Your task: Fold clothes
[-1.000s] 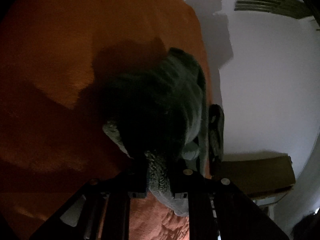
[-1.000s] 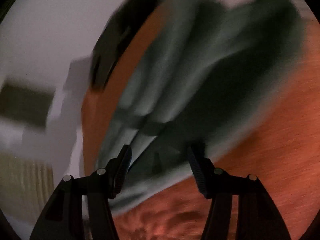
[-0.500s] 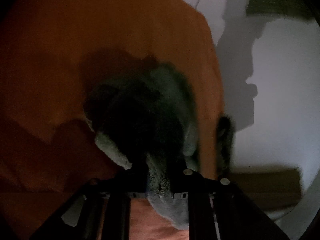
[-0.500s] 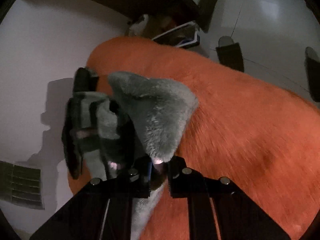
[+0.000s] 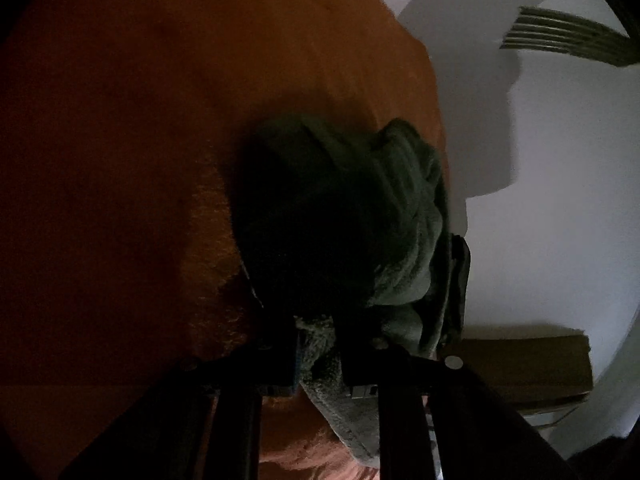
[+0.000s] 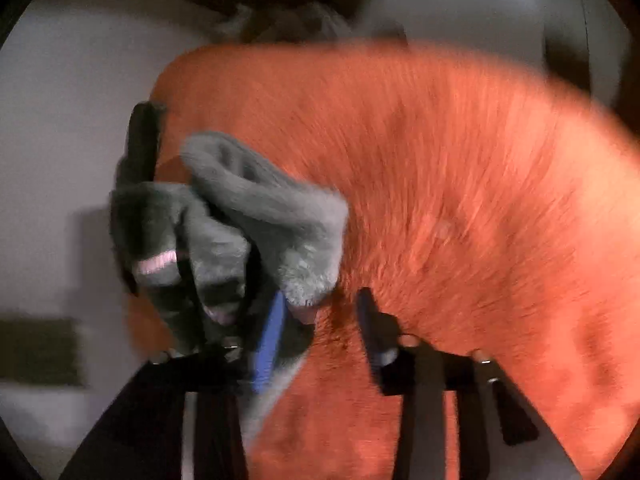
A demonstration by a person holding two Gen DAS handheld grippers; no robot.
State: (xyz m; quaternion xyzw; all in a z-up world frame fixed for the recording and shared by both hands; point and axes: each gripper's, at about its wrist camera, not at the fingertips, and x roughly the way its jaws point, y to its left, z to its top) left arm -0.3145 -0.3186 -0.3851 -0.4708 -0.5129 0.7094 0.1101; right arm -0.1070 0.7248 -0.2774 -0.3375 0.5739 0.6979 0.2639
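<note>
Grey fleece pinched on one side, free on the other

Left wrist view: the left gripper (image 5: 318, 354) has its fingers narrowed onto a fold of the grey fleece garment (image 5: 360, 216), which bunches up in a dark heap just ahead of them. The garment lies on an orange blanket (image 5: 160, 120) near its right edge. Beyond that edge is a pale floor (image 5: 560, 200), with a brown cardboard box (image 5: 520, 364) at lower right and a slatted vent (image 5: 568, 36) at the top (the whole view is dim).

Right wrist view: the right gripper (image 6: 320, 316) has its fingers set wide apart, with orange blanket showing between them and nothing held. The garment (image 6: 256, 216) sits bunched at the left finger, which has a blue pad (image 6: 270, 344), near the blanket's left edge. This picture is motion-blurred.
</note>
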